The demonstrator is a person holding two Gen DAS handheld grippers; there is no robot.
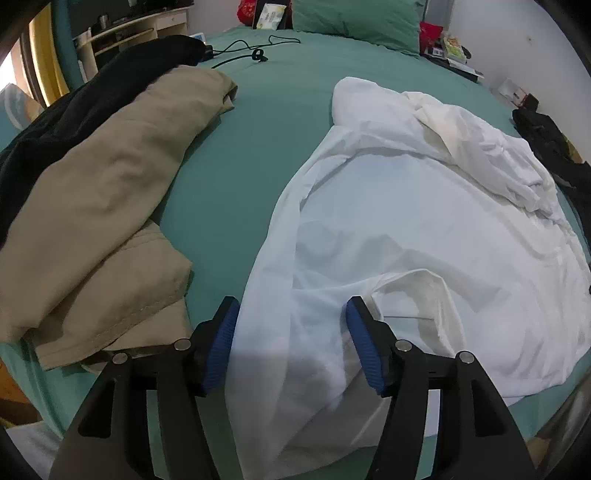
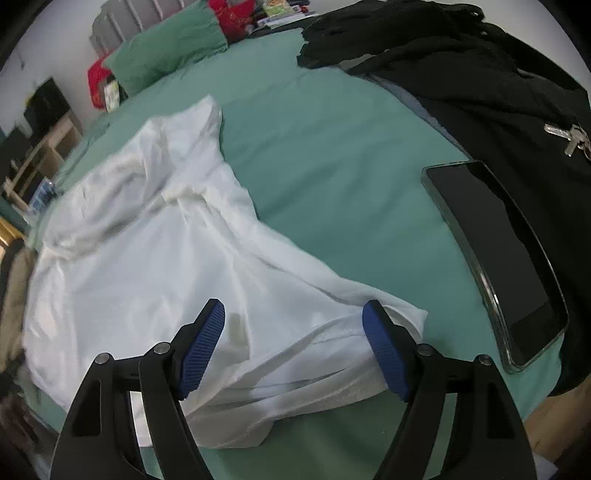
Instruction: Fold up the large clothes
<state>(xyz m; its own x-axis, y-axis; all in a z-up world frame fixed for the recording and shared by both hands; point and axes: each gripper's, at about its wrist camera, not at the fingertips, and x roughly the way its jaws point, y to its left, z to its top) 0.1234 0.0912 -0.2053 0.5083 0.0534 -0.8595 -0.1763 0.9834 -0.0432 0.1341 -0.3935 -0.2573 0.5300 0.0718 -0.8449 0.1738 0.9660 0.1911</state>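
Left gripper is seen spread wide over the near edge of the shirt; white cloth lies between the blue pads but is not pinched, nothing is held. Right gripper is likewise spread wide above the shirt's near right corner, cloth between the pads, no grip shown. Both are pointed steeply down at the bed.

Shirt is laid out crumpled on the green sheet, roughly mid-bed, with its near hem draped to the bed's front edge. Collar end is bunched up toward the far side, near the pillow. A fold of cloth is doubled over near the left gripper's right pad. A faint yellowish stain is visible by the right gripper's left pad.

Left of the shirt, apart from it, a tan garment is piled, with a black garment behind it. A black cable is seen on the sheet further back.

Right of the shirt, a phone is seen face up on the sheet, its far side against dark clothing. Keys are resting on that dark clothing. Shelving is visible beyond the bed's left side.
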